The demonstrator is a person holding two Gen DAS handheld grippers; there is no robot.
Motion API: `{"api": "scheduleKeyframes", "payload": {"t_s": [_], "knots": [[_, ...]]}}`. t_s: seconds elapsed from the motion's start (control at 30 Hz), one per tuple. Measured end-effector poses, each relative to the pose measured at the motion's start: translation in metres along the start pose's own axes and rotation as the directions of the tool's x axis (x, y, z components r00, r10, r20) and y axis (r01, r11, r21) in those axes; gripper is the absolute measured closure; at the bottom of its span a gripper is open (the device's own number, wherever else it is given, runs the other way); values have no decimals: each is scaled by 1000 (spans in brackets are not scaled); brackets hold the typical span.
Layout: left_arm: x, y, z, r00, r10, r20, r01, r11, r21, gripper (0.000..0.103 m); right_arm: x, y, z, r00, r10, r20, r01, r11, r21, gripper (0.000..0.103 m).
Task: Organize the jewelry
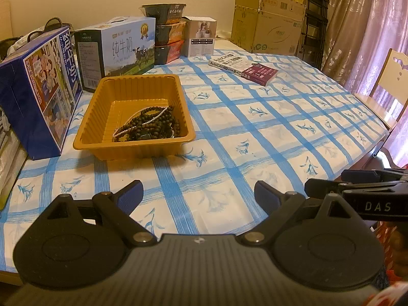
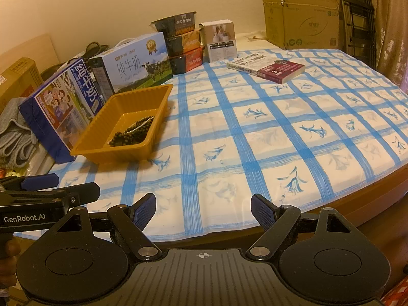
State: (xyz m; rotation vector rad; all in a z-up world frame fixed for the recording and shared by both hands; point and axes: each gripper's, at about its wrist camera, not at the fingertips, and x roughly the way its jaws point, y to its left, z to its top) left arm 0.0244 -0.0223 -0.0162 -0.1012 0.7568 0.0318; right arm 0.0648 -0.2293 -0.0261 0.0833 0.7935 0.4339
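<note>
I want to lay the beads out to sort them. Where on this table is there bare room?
The checked tablecloth lies bare from the orange tray rightward to the table's edge, and forward of the AutoCAD book. It is crowded along the back left: milk cartons, stacked food bowls, a white box.

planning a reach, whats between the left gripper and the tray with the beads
Only bare checked tablecloth between the left gripper and the yellow tray, per the left wrist view.

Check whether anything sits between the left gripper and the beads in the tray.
Nothing visible does. Only bare tablecloth lies between the open left gripper and the orange tray; its near wall stands in front of the beads, so reach over it.
</note>
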Motion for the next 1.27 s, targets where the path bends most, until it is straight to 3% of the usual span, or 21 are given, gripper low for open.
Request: {"api": "scheduleKeyframes", "payload": {"t_s": [1.27], "knots": [[-2, -5, 7, 1000, 1, 14, -1, 1000, 3, 10, -1, 1, 5, 1000, 1, 7, -1, 1000, 0, 22]]}}
